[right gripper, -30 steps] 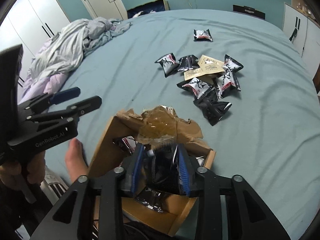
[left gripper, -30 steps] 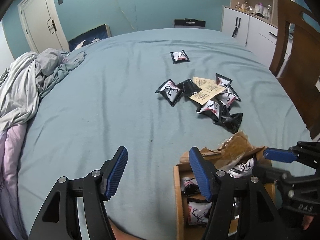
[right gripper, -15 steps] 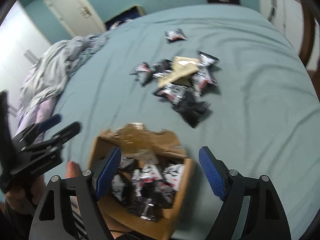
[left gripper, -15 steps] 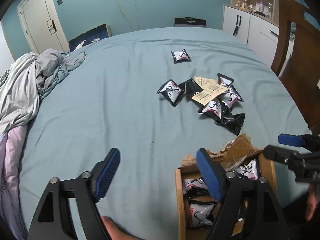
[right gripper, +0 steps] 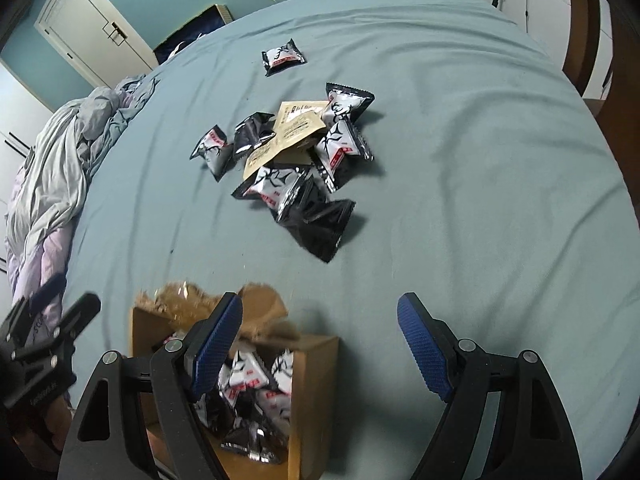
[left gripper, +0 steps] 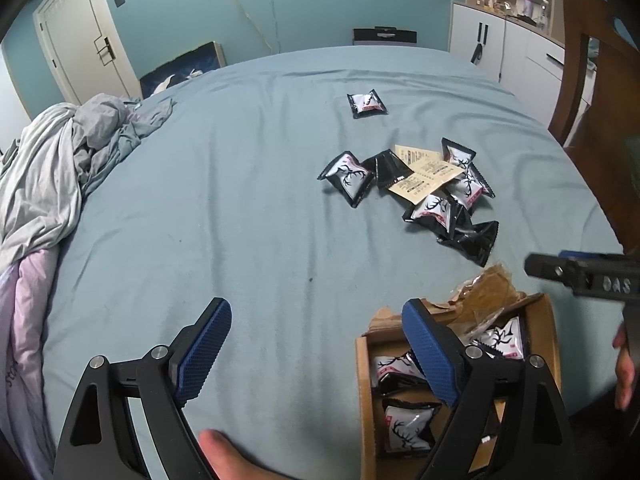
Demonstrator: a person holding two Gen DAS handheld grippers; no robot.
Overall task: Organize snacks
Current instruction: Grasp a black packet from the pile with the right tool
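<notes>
Brown cardboard box (right gripper: 312, 400) on the bed (right gripper: 480, 160) holds some snacks. My right hand-held gripper (right gripper: 320, 344) and left hand-held gripper (left gripper: 316, 344) are released, empty. Next I should grab the nearest black packet (right gripper: 320, 224).

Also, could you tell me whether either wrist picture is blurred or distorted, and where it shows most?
Left wrist view: sharp, with the snack packets crisp, though the fisheye bows the bed and darkens the corners. Right wrist view: the same bowing, and the cardboard box and its torn flap look smeared, while the packets farther off stay clear.
</notes>
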